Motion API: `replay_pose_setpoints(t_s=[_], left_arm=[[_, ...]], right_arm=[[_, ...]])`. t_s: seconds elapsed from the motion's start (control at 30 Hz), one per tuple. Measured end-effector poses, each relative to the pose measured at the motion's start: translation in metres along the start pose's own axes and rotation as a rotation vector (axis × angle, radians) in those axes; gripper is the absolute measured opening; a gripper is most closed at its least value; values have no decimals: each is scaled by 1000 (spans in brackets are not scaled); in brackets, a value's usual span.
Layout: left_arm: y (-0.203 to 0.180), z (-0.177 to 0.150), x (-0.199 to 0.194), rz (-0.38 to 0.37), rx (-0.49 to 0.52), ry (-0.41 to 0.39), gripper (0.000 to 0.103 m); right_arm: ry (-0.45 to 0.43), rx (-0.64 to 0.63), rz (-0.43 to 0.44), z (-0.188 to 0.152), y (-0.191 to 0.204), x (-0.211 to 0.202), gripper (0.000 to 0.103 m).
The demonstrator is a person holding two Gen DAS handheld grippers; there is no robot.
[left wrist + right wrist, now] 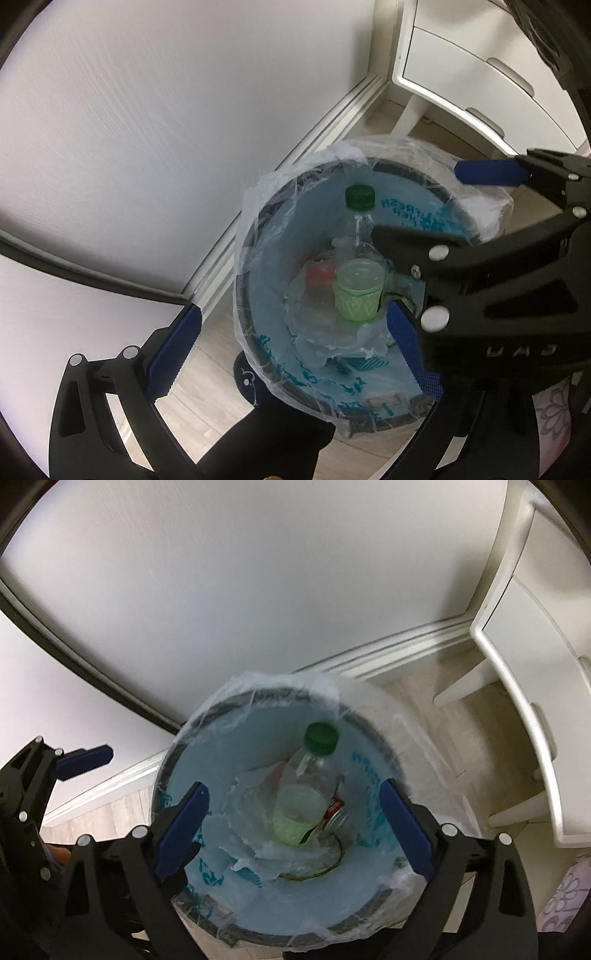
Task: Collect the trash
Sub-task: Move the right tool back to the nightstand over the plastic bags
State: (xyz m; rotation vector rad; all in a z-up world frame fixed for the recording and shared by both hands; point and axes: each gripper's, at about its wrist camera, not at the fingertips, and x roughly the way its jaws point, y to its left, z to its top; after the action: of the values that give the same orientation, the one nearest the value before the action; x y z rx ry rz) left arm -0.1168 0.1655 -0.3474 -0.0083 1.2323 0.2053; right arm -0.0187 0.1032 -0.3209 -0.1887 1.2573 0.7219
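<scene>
A round bin (242, 295) (162, 775) lined with a pale blue plastic bag stands on the floor by the wall. Inside it, a clear bottle (357, 236) (306, 775) with a green cap and green label leans cap-up among crumpled plastic, with a red can (334, 810) beside it. My left gripper (293, 352) hangs open over the bin's near side with nothing between its blue pads. My right gripper (293, 827) (415, 203) is open wide above the bin's mouth, and its pads touch nothing. One pad (85, 761) of the left gripper shows at the left edge.
A white wall with a baseboard (388, 653) runs behind the bin. A white drawer cabinet (480, 92) (535, 701) on legs stands to the right. Wooden floor (207, 398) surrounds the bin. A dark-clothed limb (273, 439) sits below the bin, and flowered fabric (565, 904) at the lower right.
</scene>
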Motion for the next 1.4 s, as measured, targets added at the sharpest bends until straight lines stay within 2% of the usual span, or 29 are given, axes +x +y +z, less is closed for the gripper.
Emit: replay_pose_setpoints(t_s=[0.17,0.33,0.43,0.63,0.87,1.03,1.3,1.4], left_arm=[[-2,9,-17,3,0,-41,97],[-11,20,-38,-25,14,-95,97],[-17,26,-55,-4,18,-137,97],[-28,55,-95,-17,10,-223,97],[-63,109,-151,-43,98,-350,97],[-95,147,-180,-57,156,-410,97],[-146,201,-212,-100,223,-484,97],[-169,224,-223,-128,258,-515,97]], right_arm=[[-106,-24,-40,6,-5,-30,96],[-143,-17,-60,9,-20,-58,96],[-169,-3,-78,13,-25,-81,96],[-269,34,-93,22,-48,-139,96],[-392,115,-131,31,-98,-212,96],[-467,198,-180,35,-149,-263,96],[-528,259,-294,45,-223,-308,96],[-538,275,-300,46,-247,-318,96]])
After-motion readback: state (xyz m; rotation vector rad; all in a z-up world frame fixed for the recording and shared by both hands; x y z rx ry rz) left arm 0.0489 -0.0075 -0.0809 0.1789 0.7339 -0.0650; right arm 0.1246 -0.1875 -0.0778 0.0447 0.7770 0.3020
